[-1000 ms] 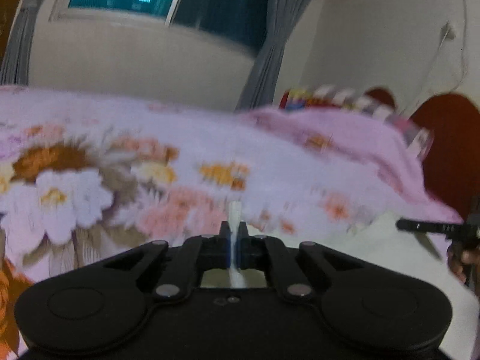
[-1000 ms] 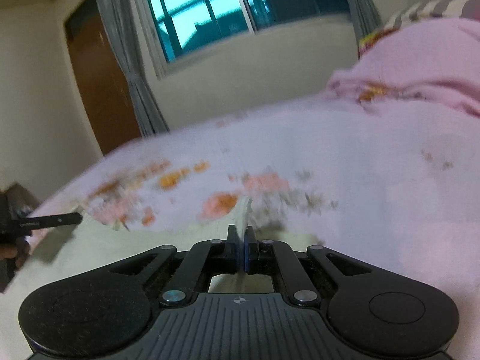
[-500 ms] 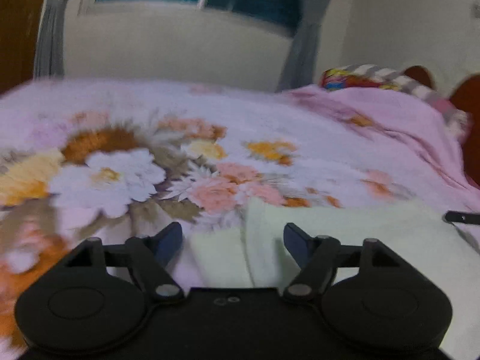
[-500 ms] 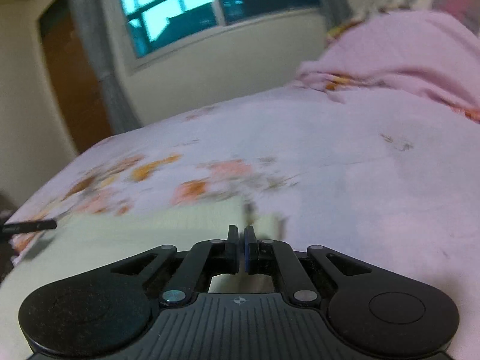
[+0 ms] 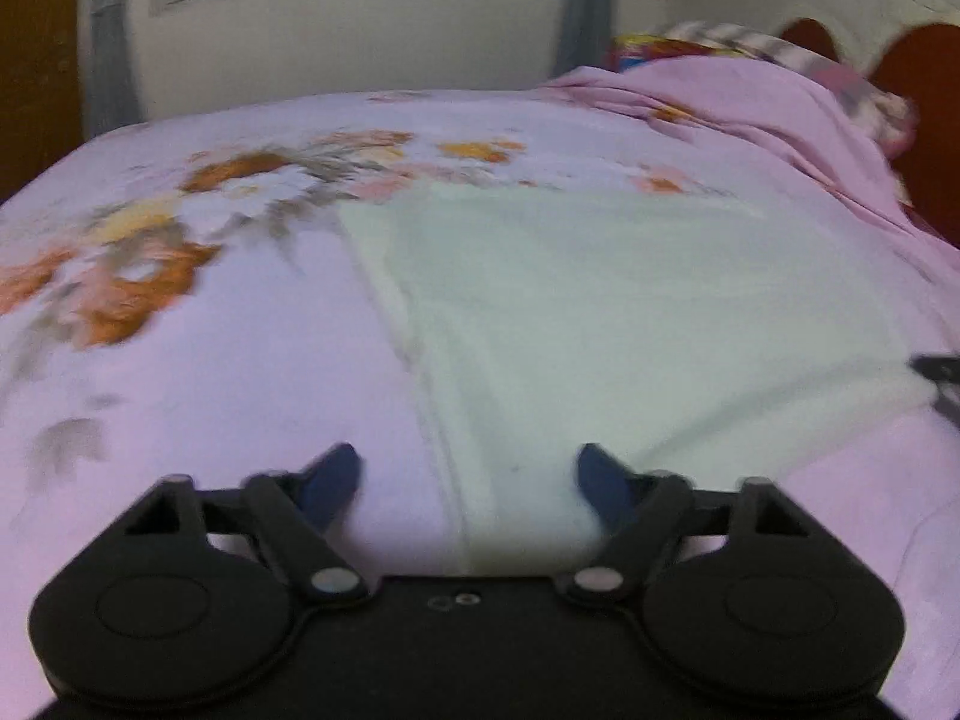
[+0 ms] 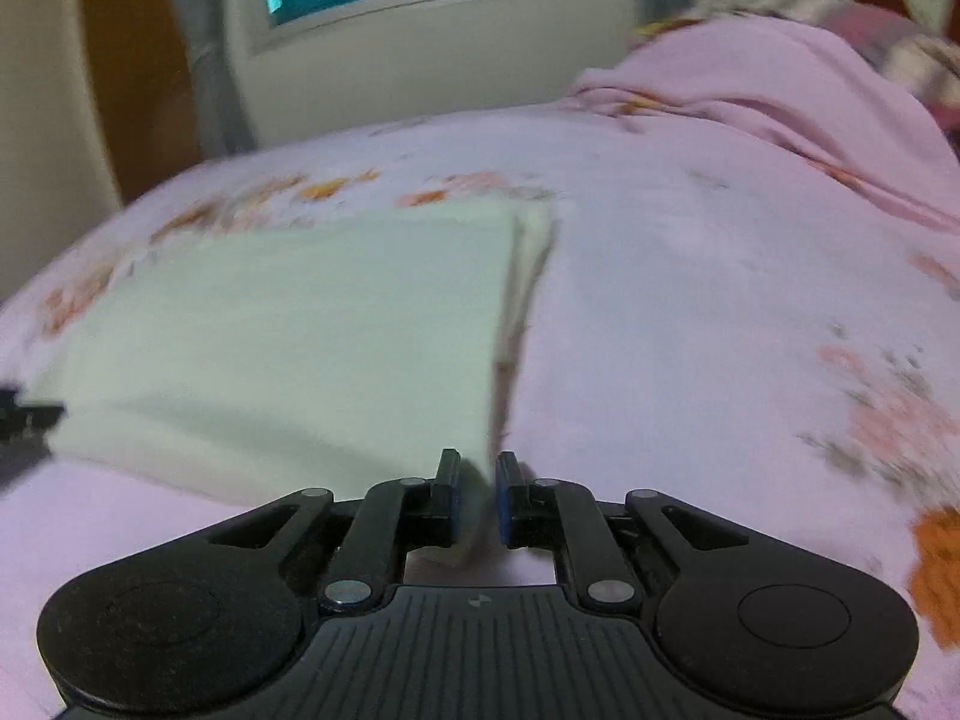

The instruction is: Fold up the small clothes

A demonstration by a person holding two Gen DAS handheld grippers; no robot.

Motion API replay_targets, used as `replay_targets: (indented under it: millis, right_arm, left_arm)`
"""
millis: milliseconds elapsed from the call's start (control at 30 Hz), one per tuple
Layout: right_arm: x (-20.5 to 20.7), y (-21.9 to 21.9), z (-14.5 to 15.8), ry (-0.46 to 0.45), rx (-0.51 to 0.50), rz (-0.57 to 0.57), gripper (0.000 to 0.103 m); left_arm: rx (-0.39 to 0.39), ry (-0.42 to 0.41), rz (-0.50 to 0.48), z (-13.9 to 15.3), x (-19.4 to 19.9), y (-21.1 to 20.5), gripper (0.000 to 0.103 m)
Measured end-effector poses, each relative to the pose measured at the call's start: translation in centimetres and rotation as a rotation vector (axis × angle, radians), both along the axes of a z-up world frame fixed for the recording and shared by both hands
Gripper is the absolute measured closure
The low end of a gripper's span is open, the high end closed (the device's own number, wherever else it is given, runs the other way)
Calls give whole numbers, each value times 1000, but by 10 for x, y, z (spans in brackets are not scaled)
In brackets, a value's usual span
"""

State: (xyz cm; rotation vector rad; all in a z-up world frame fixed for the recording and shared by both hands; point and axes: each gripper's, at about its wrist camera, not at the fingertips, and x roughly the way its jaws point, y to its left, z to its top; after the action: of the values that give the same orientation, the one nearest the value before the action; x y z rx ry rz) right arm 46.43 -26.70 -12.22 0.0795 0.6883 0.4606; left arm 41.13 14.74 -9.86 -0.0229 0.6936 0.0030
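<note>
Surface: a floral bedsheet (image 5: 210,360) is seen ahead.
Cloth (image 5: 600,312): laid flat on it, folded.
Left gripper (image 5: 468,474): spread wide, cloth edge between the fingers.
Right gripper (image 6: 478,492): parted slightly around the near corner.

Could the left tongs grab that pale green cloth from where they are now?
Probably yes: the left tongs are wide open with the pale green cloth's near edge lying flat between the fingers, nothing blocking.

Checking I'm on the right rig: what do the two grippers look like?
Both are matte black, with two round lobes, silver pivot screws and blue-padded fingers. The left gripper has a smooth body; the right gripper has a ribbed grey one with a small round marker.
</note>
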Motion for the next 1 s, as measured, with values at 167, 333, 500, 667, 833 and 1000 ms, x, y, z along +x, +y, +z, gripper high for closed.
replay_targets:
  millis: [167,333,500,667,833,1000]
  right_arm:
    - [-29,33,37,-89,103,108,92]
    - [-35,98,17,-7,122,172,92]
    - [-27,111,-12,51,119,105,87]
    - [-19,105,-13,49,123,106,87]
    - [-19,104,-15,49,123,107,87]
    - [-20,94,-13,50,103,103,87]
  left_arm:
    - [22,-140,-70,39,-13,-54,15]
    - [45,-45,-89,14,15,-117,14]
    - [111,9,-14,-27,22,-130,12]
    - [107,-2,-4,-26,16,-128,11]
    - [104,-6,-8,-27,20,-131,11]
    - [100,-2,-16,-23,14,-118,8]
